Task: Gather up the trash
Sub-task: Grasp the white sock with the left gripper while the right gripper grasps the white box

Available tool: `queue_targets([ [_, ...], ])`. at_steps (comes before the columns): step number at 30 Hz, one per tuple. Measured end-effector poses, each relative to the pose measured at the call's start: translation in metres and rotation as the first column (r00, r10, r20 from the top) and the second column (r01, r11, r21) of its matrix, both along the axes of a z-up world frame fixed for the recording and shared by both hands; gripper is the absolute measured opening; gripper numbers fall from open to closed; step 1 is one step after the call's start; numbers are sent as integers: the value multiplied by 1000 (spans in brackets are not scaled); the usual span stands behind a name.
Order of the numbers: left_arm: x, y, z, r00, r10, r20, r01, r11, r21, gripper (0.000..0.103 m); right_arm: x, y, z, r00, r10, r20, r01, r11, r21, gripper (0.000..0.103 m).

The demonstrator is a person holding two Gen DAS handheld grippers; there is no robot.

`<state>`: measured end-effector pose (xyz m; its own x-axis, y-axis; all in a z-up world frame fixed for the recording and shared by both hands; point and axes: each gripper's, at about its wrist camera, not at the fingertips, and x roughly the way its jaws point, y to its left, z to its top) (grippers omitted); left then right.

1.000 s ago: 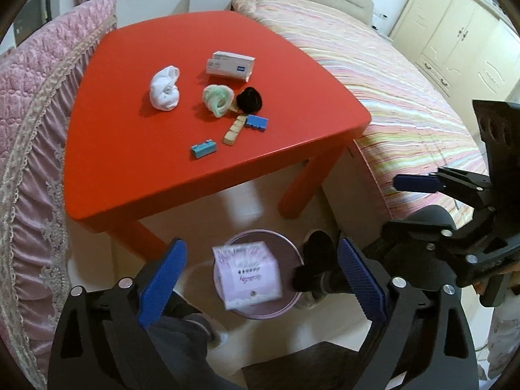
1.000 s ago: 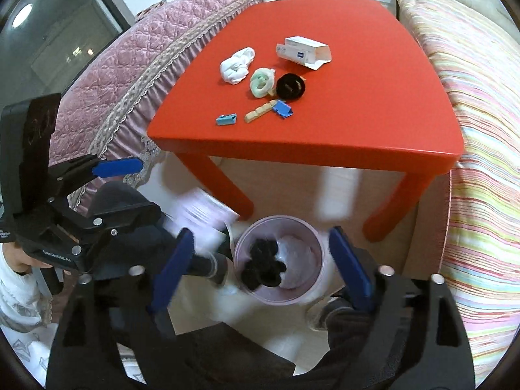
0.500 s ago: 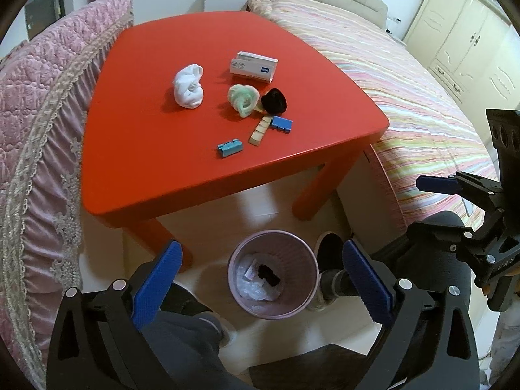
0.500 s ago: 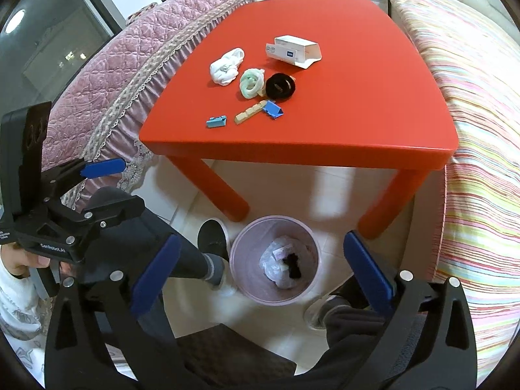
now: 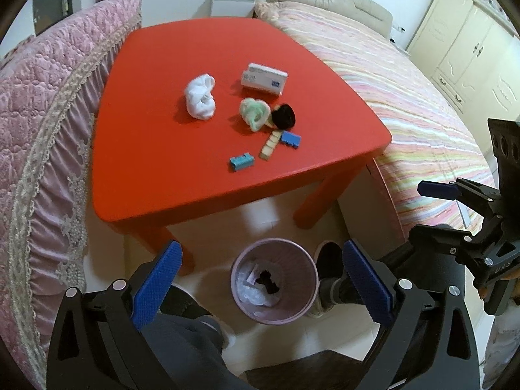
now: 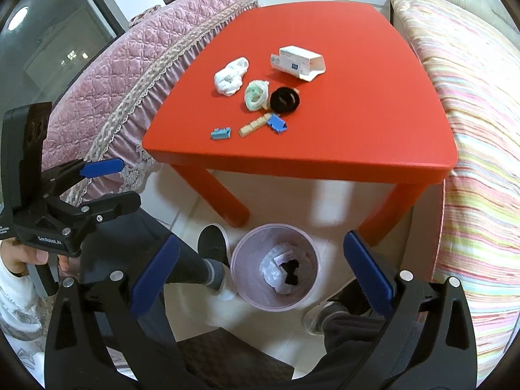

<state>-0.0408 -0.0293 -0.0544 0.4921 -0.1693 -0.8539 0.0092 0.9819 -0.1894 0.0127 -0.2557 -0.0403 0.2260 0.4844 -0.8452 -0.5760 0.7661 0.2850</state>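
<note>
A pink waste bin (image 5: pixel 302 312) (image 6: pixel 242 292) stands on the floor in front of the red table (image 5: pixel 156 149) (image 6: pixel 373 123), holding white and black trash. On the table lie a white wad (image 5: pixel 200 96) (image 6: pixel 229 77), a white box (image 5: pixel 264 78) (image 6: pixel 297 62), a green wad (image 5: pixel 254 112) (image 6: pixel 256 95), a black ring (image 5: pixel 283 116) (image 6: pixel 285 99), a beige strip (image 5: pixel 269 144) and two blue blocks (image 5: pixel 241 162) (image 5: pixel 291 139). My left gripper (image 5: pixel 260 279) is open and empty above the bin. My right gripper (image 6: pixel 260 276) is open and empty above the bin.
A pink quilted sofa (image 5: pixel 39 123) flanks the table's left. A striped bed (image 5: pixel 406 104) lies to its right, with cream cabinets (image 5: pixel 471 52) beyond. The person's legs and feet (image 6: pixel 211 260) stand beside the bin.
A pink-white packet that was falling from the left gripper has landed in the bin. Both grippers have risen and drawn back, so the table and bin look smaller and lower.
</note>
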Motion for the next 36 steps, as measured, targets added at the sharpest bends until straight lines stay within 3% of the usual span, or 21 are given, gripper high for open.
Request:
queue_targets([
  [10,37,31,25,999,33,35,-32,999,-12,95,48,16,33,998,27,57,-27,1000,4,99],
  [20,107,56,45,999,41,23,-41,999,9,95,133,63,53,988,105,116,-94,992,-89,99],
  [28,168,68,22,995,55,-87,-55,998,-2,95,193,120,28,964,253,77,-229,944,-236,99],
  [36,212,75,-16,975,72,-212,-78,997,-19,95,225,156,-14,937,348,-12,-335,890,-308,99],
])
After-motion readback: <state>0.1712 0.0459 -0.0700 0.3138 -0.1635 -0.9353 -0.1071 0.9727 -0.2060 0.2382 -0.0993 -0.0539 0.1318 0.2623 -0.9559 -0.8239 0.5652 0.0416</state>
